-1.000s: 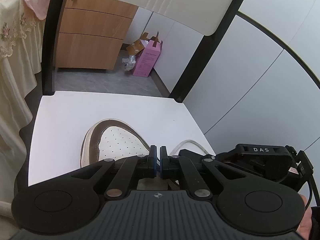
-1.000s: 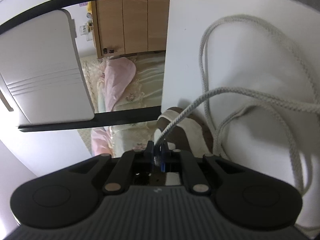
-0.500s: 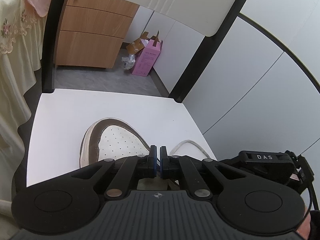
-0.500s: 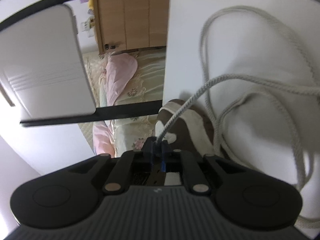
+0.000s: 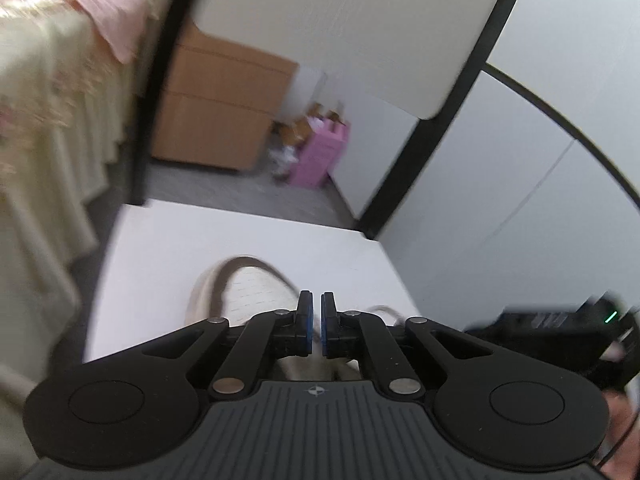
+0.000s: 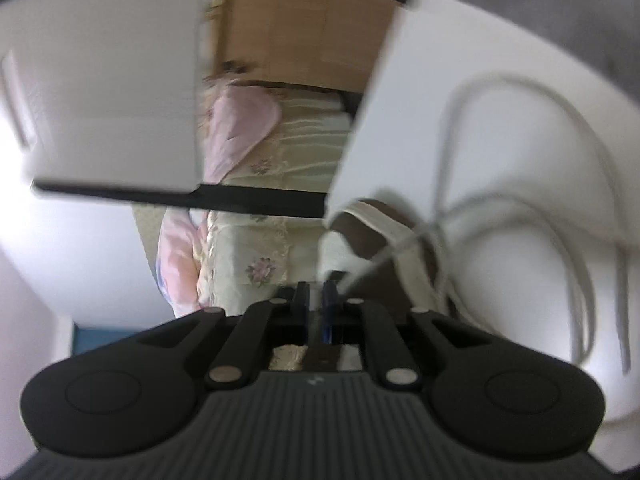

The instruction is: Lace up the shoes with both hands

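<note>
A white and brown shoe (image 5: 256, 284) stands on a white chair seat (image 5: 180, 260). My left gripper (image 5: 314, 312) hovers just above the shoe, its blue pads shut to a thin slit with nothing seen between them. A bit of cream lace (image 5: 386, 312) shows right of it. In the right wrist view, my right gripper (image 6: 316, 292) is beside the shoe's brown collar (image 6: 372, 236). Its jaws are opening, with a dark gap between the pads. A lace strand (image 6: 368, 268) runs from the shoe to just outside the right pad. More lace (image 6: 520, 200) loops over the seat (image 6: 520, 60).
The chair's white back (image 5: 340, 20) with its black frame rises behind the seat. A bed with a floral skirt (image 5: 40, 140) is on the left. Wooden drawers (image 5: 216, 120) and a pink box (image 5: 320, 156) stand on the grey floor beyond. A white wall closes the right side.
Both views have blurred as the hands rose. The right gripper rolled, its pads parted, and the lace it pinched now lies beside the right pad. The left pads stay close together.
</note>
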